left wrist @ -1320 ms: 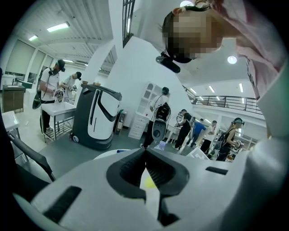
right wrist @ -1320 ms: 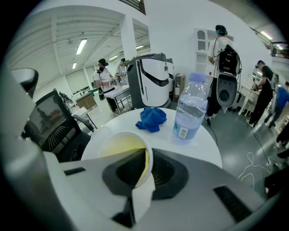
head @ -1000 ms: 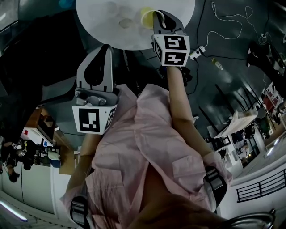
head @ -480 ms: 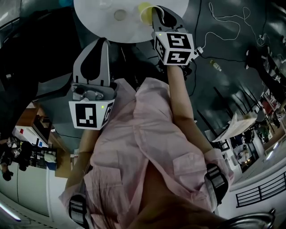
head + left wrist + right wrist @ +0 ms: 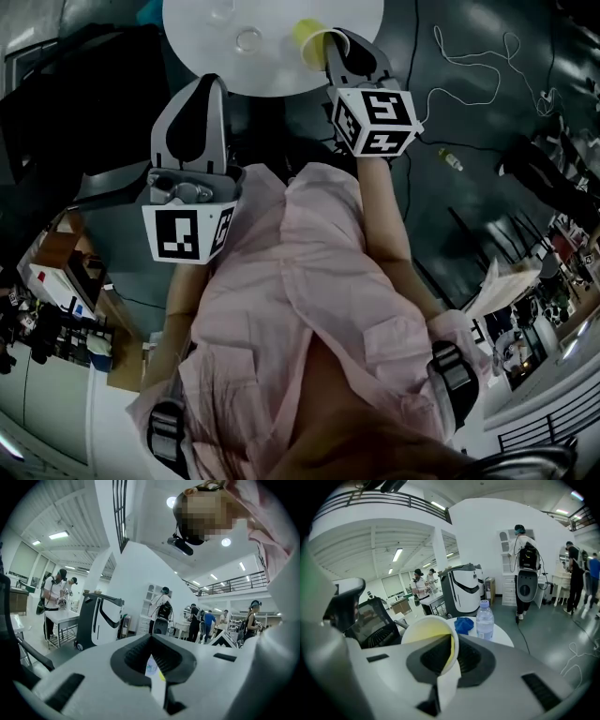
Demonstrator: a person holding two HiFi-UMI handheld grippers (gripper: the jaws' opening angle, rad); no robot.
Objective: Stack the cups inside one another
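right tool (image 5: 328,49) pinching yellow cup (image 5: 307,36) by its rim, over tabletop (image 5: 281,82) near its right edge | left tool (image 5: 208,84) closed, empty | clear cup (image 5: 248,39) nearer the middle | yellow cup looks light, thin, crushable: grip rim gently

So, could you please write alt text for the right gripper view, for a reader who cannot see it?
The right hand-held gripper is shut on the wall of a yellow cup, in front of a round white table. On the table are a water bottle and a blue cloth; people stand in the bright hall behind.
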